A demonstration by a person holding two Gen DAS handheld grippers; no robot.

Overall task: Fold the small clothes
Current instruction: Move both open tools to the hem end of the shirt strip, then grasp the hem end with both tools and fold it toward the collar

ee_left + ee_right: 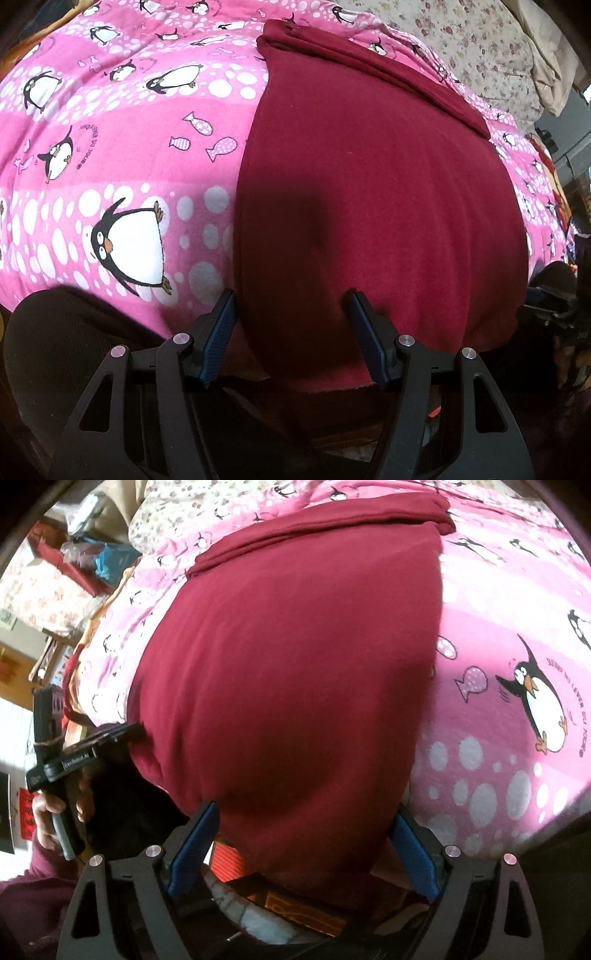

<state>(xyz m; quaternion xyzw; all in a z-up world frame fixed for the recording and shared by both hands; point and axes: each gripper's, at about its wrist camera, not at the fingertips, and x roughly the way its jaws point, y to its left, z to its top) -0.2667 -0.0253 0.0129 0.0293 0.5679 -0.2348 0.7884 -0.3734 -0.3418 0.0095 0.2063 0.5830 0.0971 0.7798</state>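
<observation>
Maroon garment (369, 184) lies flat on the penguin blanket (129, 147) over the bed, far edge already turned over in a band. Left hand-held gripper (291, 295) and right hand-held gripper (303, 808) both gape at its near hem, gripping nothing; main folds still to come

Both tools — left tool (291, 295), right tool (306, 808) — black w/ blue ribbed pads, silver screws; maroon sleeve (33, 897).

garment (369, 192): dark red, plain | blanket (129, 155): pink, penguins, fish, white dots | fingers (192, 843): blue pads
</observation>
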